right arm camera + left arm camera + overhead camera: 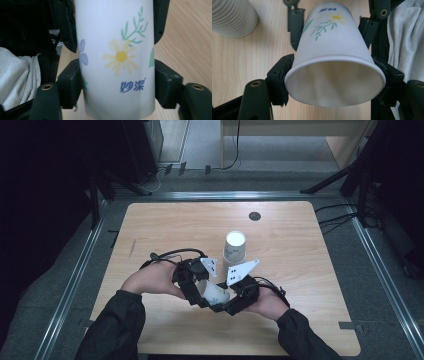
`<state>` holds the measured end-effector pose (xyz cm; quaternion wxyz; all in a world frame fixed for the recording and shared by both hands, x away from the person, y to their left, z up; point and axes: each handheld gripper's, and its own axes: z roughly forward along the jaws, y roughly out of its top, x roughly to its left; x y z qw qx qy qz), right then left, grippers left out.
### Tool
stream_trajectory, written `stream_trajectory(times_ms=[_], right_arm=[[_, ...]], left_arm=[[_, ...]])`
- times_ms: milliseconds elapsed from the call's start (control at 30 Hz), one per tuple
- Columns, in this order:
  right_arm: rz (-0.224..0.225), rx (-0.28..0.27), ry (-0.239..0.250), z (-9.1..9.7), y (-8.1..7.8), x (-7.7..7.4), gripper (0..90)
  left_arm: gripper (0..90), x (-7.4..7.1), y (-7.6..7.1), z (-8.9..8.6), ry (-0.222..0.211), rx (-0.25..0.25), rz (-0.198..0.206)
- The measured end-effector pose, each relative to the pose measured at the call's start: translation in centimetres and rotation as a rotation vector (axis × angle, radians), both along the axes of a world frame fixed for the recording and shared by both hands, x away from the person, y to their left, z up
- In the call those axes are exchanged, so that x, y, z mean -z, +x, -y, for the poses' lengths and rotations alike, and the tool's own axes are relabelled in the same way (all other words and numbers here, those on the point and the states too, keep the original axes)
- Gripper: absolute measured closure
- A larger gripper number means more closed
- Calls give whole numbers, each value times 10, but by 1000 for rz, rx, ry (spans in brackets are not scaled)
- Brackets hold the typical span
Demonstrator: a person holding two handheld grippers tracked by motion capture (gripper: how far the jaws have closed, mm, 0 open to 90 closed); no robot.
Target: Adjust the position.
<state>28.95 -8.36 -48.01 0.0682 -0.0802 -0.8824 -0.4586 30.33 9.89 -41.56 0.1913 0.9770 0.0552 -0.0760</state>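
Paper cup (214,293) clamped by both grippers above the near part of the table (300,320).

The left gripper (334,82) clamps the cup at its rim, mouth toward the camera. The right gripper (117,85) clamps the cup wall near its base, pads against the flower print. A cup stack (234,247) stands just beyond.

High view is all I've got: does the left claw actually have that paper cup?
Observer: Yes. The left claw pinches the paper cup at its rim, and the open mouth faces that claw's camera.
Operator: And the right claw?
Observer: The right claw has both pads against the cup's printed wall, towards the base end.
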Motion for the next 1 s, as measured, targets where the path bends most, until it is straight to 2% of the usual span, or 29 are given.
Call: stream_trajectory(times_ms=[100, 233, 300, 433, 533, 600, 633, 667, 767, 933, 1000], right_arm=[[18, -1, 2, 1, -1, -2, 344], [35, -7, 1, 1, -1, -3, 347], [43, -4, 1, 1, -1, -4, 345], [48, 10, 8, 6, 0, -7, 342], [50, 25, 24, 11, 2, -10, 342], [50, 34, 36, 14, 3, -12, 341], [55, 38, 44, 16, 3, -13, 341], [52, 37, 49, 18, 4, -14, 341], [66, 51, 61, 23, 4, -17, 340], [53, 70, 79, 28, 5, -20, 341], [59, 73, 87, 29, 6, -21, 340]], left_arm=[[277, 0, 0, -1, -9, 2, -3], [257, 0, 0, -2, -18, 13, 9], [238, -1, -1, -3, -36, 14, 23], [126, -3, 0, -6, -72, -8, 51], [99, -6, 4, -14, -129, -35, 50], [99, -7, 6, -21, -190, -47, 19], [99, -7, 7, -24, -209, -53, 16], [99, -7, 8, -27, -221, -67, 6], [99, -5, 8, -33, -234, -87, 26], [100, -1, 6, -42, -287, -135, 45], [102, 3, 7, -48, -319, -165, 16]])
